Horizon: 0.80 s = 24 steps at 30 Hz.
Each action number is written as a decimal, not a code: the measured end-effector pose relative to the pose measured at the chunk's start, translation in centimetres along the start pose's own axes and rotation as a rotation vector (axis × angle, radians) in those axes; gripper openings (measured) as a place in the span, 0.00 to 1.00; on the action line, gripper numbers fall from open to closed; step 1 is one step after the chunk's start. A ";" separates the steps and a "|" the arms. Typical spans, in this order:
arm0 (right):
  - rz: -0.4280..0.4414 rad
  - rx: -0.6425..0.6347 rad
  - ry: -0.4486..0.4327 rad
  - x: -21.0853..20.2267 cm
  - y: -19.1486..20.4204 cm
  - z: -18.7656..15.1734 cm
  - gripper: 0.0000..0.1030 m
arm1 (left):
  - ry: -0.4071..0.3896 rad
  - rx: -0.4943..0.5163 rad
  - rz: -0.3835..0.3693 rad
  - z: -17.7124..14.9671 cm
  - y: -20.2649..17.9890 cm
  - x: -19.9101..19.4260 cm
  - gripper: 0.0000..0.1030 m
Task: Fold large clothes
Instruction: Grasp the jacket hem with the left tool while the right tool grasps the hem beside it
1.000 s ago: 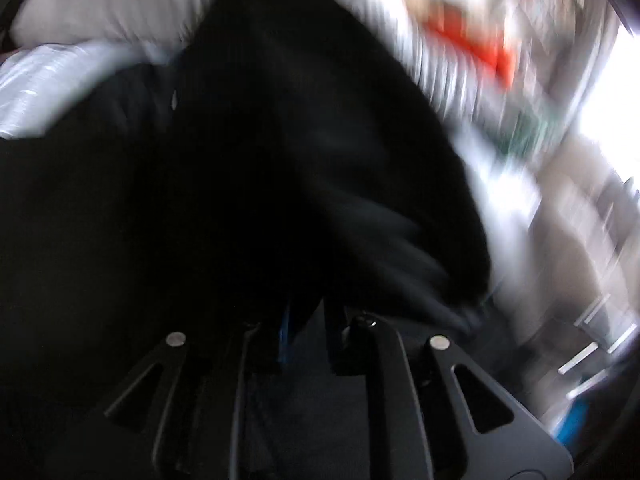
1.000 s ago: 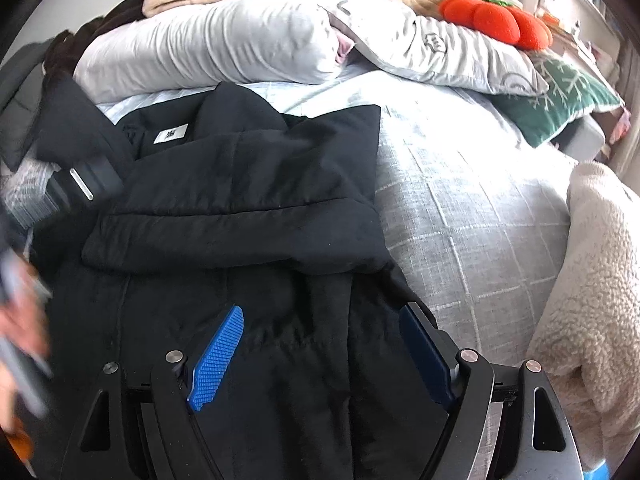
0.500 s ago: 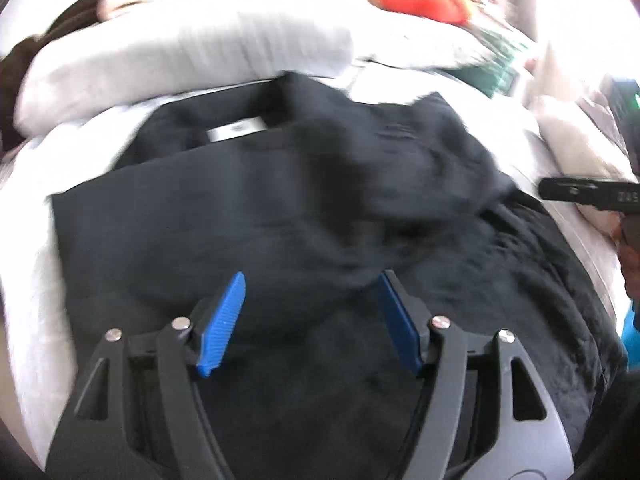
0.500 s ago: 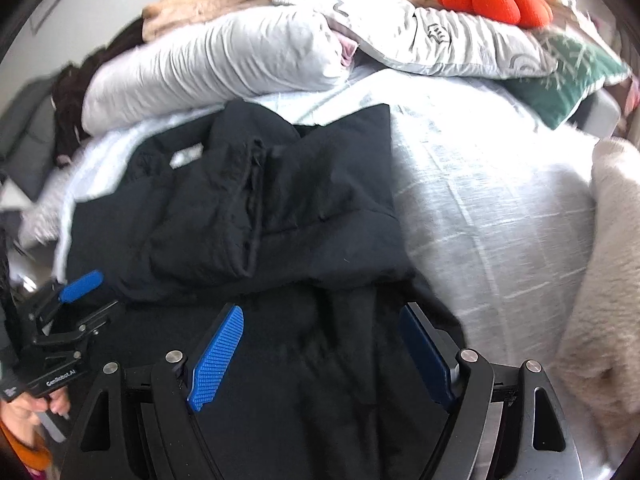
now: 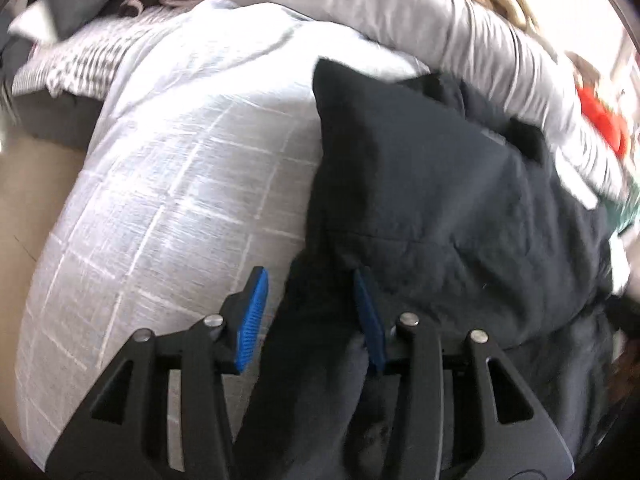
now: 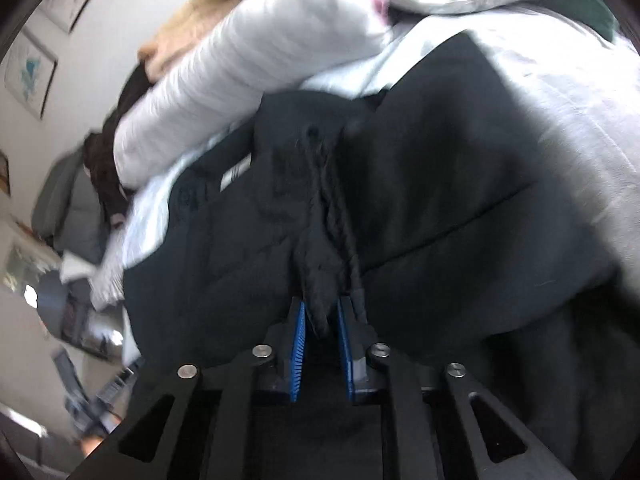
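both grippers are taking hold of the coat point(image 5: 440, 200), which lies part-folded on the bed point(image 5: 168, 184). right gripper point(image 6: 320, 316) closing, a bunch of black cloth and cord already pinched between its pads. left gripper point(image 5: 308, 304) closing too, jaws apart, straddling the coat's near edge, not yet pressing. next, i'd say: finish the left grip, then lift both together and fold toward the pillow point(image 5: 400, 4).

Open passage: bare grey checked bedspread point(image 5: 172, 184) left of the black coat point(image 5: 440, 200). Obstructions: grey pillow point(image 5: 400, 4) along the coat's far edge; striped cloth point(image 5: 84, 60) at far left corner.
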State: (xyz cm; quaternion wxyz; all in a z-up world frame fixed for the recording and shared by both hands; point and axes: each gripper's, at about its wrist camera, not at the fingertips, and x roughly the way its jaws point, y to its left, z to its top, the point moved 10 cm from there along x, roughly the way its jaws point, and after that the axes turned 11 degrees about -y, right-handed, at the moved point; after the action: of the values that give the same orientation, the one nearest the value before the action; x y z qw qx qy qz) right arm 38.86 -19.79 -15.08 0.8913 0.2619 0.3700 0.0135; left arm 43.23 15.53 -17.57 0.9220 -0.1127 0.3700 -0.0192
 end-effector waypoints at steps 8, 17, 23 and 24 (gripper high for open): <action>0.001 -0.185 -0.041 -0.5 4.9 0.7 0.08 | -0.136 0.029 -0.136 4.6 -4.7 -2.6 0.46; -0.084 -0.232 0.045 1.4 2.9 -1.8 0.18 | -0.076 0.267 0.002 1.1 -6.1 5.4 0.37; -0.060 -0.184 0.001 -1.5 2.3 0.0 0.39 | -0.063 0.244 0.047 1.5 -5.6 5.1 0.37; -0.068 -0.195 0.008 -1.8 2.2 -0.1 0.39 | -0.054 0.243 0.055 1.5 -5.9 4.3 0.38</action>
State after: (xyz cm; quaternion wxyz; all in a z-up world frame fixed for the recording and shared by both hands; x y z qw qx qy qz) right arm 37.81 -18.25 -12.93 0.9110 0.1611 0.3790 0.0201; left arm 47.67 9.52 -18.17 0.9386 0.0093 0.3429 -0.0357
